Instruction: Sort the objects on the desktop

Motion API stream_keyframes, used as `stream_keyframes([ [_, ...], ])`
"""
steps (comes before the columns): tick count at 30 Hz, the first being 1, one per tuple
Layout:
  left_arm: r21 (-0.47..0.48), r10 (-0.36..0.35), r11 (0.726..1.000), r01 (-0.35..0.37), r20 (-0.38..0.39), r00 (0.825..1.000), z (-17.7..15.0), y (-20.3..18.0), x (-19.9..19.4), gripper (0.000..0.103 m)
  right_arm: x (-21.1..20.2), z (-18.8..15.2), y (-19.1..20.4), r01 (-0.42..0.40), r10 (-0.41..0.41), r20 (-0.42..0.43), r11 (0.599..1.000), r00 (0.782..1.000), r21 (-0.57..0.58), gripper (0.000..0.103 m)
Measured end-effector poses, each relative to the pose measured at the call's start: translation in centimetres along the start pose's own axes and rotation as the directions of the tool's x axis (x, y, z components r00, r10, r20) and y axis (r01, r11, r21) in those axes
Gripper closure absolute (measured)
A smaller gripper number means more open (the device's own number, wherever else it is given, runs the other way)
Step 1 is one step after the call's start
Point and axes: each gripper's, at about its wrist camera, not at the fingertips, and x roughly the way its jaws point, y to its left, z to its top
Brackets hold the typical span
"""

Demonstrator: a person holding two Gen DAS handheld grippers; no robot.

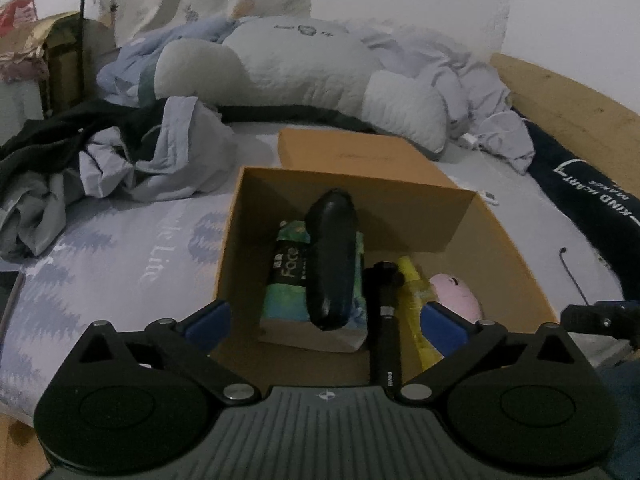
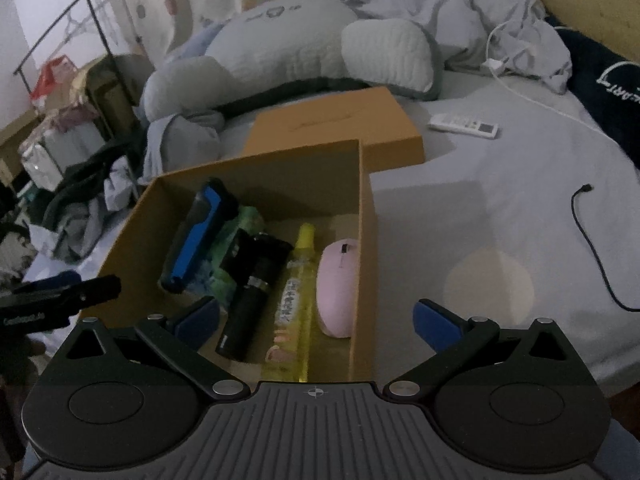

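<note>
An open brown cardboard box (image 1: pixel 448 220) (image 2: pixel 364 216) sits on the bed. Inside lie a green tissue pack (image 1: pixel 288 276) (image 2: pixel 244 232), a black case (image 1: pixel 332 260) with a blue face (image 2: pixel 196 236) resting on the pack, a black cylinder (image 1: pixel 386 328) (image 2: pixel 252 300), a yellow tube (image 1: pixel 416 304) (image 2: pixel 296 292) and a pink mouse (image 1: pixel 456 292) (image 2: pixel 338 284). My left gripper (image 1: pixel 326 324) is open and empty over the box's near side. My right gripper (image 2: pixel 316 320) is open and empty, straddling the box's right wall.
The box lid (image 1: pixel 352 156) (image 2: pixel 340 124) lies behind the box. A grey plush pillow (image 1: pixel 300 68) (image 2: pixel 296 40), crumpled clothes (image 1: pixel 120 152), a white remote (image 2: pixel 464 124), a black cable (image 2: pixel 592 248) and a dark blue cloth (image 1: pixel 592 200) lie around on the bed.
</note>
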Motion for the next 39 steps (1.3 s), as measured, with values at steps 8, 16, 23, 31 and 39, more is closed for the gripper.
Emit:
stream_keyframes([
  [8, 0.007, 0.035, 0.999, -0.035, -0.042, 0.998, -0.8, -0.2, 0.9, 0.000, 0.8, -0.3, 0.7, 0.037, -0.037, -0.010, 0.998, 0.999, -0.051, 0.000],
  [16, 0.043, 0.019, 0.999, -0.016, -0.069, 0.997, -1.4, -1.0, 1.5, 0.000, 1.6, -0.5, 1.1, 0.055, -0.057, -0.022, 0.996, 0.998, -0.066, 0.000],
  [23, 0.051, 0.006, 0.999, -0.002, -0.071, 0.997, -1.5, -1.5, 1.4, 0.000, 2.0, -0.8, 1.4, 0.057, -0.060, -0.035, 0.995, 0.998, -0.086, 0.000],
  [31, 0.041, 0.001, 0.999, 0.002, -0.080, 0.997, -1.5, -1.4, 1.5, 0.000, 1.6, -0.7, 1.6, 0.057, -0.059, -0.027, 0.993, 0.998, -0.100, 0.000],
  [39, 0.056, 0.007, 0.998, -0.002, -0.075, 0.997, -1.5, -1.8, 1.4, 0.000, 1.4, -0.7, 1.5, 0.058, -0.060, -0.019, 0.994, 0.998, -0.097, 0.000],
])
